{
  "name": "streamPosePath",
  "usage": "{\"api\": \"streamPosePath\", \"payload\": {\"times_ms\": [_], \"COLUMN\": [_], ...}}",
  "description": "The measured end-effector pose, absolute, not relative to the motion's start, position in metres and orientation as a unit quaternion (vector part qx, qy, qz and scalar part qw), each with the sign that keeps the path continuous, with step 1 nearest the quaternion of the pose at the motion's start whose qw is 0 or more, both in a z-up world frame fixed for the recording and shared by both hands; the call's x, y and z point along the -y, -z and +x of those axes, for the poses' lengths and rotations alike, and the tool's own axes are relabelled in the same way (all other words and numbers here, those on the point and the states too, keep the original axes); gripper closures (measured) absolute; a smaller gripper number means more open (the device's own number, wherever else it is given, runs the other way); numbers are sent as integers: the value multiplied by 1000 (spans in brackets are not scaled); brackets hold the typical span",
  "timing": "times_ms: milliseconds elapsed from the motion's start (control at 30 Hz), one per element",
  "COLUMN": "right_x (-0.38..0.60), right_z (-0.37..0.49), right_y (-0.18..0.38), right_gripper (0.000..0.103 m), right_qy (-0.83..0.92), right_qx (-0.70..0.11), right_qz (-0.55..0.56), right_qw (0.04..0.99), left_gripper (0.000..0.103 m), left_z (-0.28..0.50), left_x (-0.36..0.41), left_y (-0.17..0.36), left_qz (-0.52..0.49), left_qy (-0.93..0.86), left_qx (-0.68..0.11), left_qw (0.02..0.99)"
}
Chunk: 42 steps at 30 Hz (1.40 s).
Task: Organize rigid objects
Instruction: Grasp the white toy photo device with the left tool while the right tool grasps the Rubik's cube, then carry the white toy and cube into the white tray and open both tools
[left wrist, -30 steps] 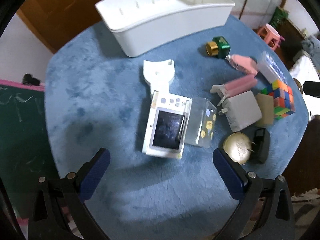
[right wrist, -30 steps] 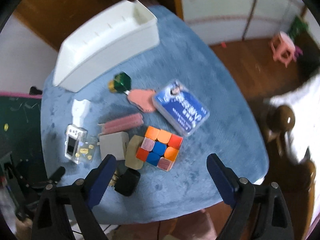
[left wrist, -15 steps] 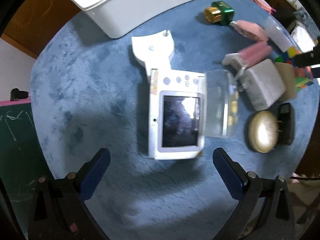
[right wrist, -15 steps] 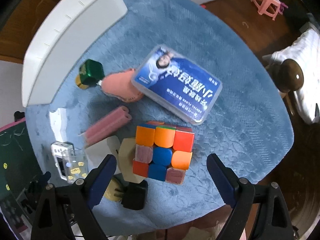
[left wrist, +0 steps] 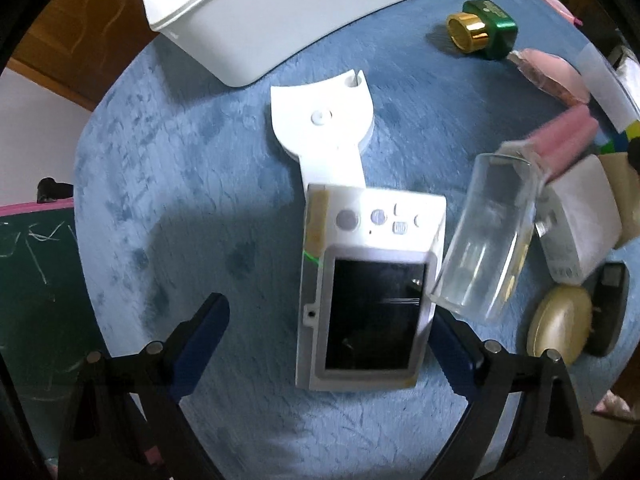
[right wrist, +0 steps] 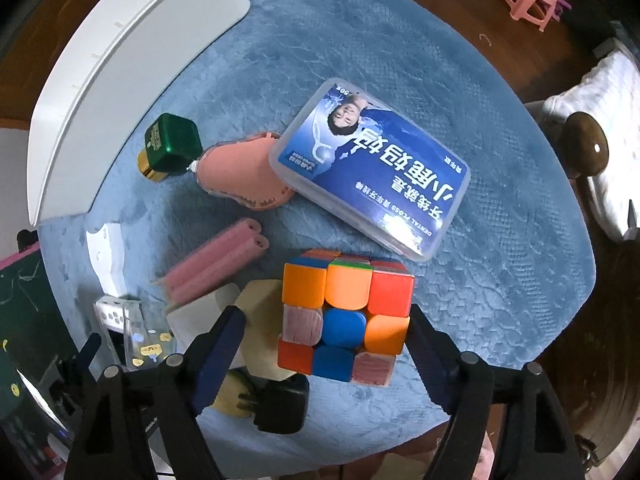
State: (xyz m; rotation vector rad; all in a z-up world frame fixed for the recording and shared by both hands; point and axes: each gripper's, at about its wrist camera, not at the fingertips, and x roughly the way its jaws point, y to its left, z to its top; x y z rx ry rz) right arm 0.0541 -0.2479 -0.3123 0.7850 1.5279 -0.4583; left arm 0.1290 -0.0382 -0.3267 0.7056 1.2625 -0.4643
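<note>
Left gripper (left wrist: 326, 344) spread wide around white camera (left wrist: 370, 288), not clamping; right gripper (right wrist: 326, 350) spread around puzzle cube (right wrist: 344, 320), released; white bin (right wrist: 120, 76) behind, blue mat (right wrist: 500, 260) beneath.

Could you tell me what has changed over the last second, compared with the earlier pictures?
Both tools came down toward the table, jaws open. The left tool closed in on the white camera, which now lies between its fingers. The right tool dropped over the puzzle cube, now straddled but not gripped. Nothing was taken or released. The white bin, floss box and other items stayed put.
</note>
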Motion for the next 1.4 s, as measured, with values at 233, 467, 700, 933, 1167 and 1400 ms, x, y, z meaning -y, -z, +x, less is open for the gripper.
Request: {"api": "streamPosePath", "payload": {"times_ms": [233,467,700,933,1167,1400], "right_x": [257,262,273,282,284,266], "right_z": [65,58,36,14,13,43], "right_y": [313,317,310,295,224,100], "right_gripper": [22,29,45,45,45,45], "right_qy": [210,207,207,186,148,118], "right_qx": [-676,-678,-669,-657,-612,-530], "right_qz": [349,361,372,381,375,288], "right_qw": [614,606,609,623,680,788], "left_gripper": [41,42,42,42,42,42], "left_z": [128,130,122,112,116,145], "left_x": [44,20,-24,-62,-25,7], "left_y": [317,311,296,259,172,60], "left_qz": [278,229,185,152,133,105], "left_qy": [227,226,220,218,244,276], "left_qx": [-598,-612,-618,-603,-547,-458], "left_qw": [717,723,732,753,790,839]}}
